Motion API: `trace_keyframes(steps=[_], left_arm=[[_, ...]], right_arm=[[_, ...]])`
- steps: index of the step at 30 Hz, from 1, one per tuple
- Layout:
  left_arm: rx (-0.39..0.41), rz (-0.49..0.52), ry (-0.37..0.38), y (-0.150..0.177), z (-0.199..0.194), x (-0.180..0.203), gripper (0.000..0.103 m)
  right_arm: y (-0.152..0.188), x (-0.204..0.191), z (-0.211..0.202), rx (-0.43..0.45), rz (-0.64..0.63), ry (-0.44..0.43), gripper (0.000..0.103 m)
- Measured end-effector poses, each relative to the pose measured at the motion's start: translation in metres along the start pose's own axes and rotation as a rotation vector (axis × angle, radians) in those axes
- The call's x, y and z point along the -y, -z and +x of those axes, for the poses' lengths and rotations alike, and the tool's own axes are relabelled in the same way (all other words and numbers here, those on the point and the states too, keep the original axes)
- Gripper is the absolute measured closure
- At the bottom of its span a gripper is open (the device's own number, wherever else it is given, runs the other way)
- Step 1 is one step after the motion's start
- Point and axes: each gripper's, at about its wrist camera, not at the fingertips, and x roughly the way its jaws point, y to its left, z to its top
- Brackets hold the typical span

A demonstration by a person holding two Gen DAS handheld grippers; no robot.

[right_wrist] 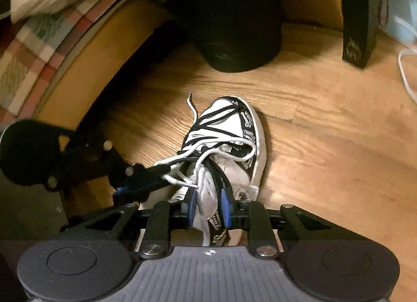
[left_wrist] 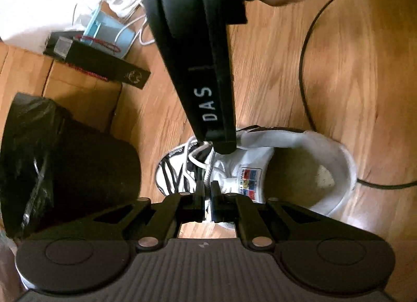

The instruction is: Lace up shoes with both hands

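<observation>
A white sneaker with black stripes [left_wrist: 260, 171] lies on the wood floor; it also shows in the right wrist view [right_wrist: 234, 124], toe pointing away. Its white laces [right_wrist: 198, 156] are loose over the tongue. My left gripper [left_wrist: 207, 187] is shut on a white lace strand [left_wrist: 207, 171] above the eyelets; in the right wrist view it comes in from the left [right_wrist: 166, 171]. My right gripper [right_wrist: 208, 197] is closed on the shoe's tongue [right_wrist: 208, 192], blue pads on either side. In the left wrist view its black body [left_wrist: 208, 93] reaches down onto the laces.
A black bin with a plastic liner [left_wrist: 65, 166] stands left of the shoe. A black box [left_wrist: 104, 64] and a light blue cup [left_wrist: 114, 33] lie beyond. A black cable [left_wrist: 305, 67] curves right. A bed edge with a plaid cover [right_wrist: 39, 49] is at left.
</observation>
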Motion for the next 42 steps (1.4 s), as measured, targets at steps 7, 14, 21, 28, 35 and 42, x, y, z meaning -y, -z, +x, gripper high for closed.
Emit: trace_keyframes(steps=[7,14,21,28,35,42], left_arm=[[-0.051,-0.172,0.164,0.006,0.014,-0.013,0.098],[-0.095,-0.331,0.132,0.008,0.018,-0.009,0.097],[-0.094,-0.539,0.123,0.012,0.026,-0.027,0.097],[-0.118,-0.397,0.017,0.0,0.035,-0.005,0.097],[-0.106,-0.444,0.049,0.003,0.032,-0.016,0.097],[-0.091,-0.455,0.056,0.002,0.035,-0.022,0.097]], right_arm=[[0.001,0.021,-0.001,0.0,0.152,-0.079,0.083],[0.002,0.035,-0.001,0.001,0.239,-0.135,0.083],[0.008,0.048,0.002,0.013,0.323,-0.19,0.083],[0.013,0.056,0.003,0.028,0.386,-0.23,0.082],[0.015,0.063,0.001,0.032,0.388,-0.236,0.082],[0.015,0.063,-0.002,0.031,0.375,-0.221,0.082]])
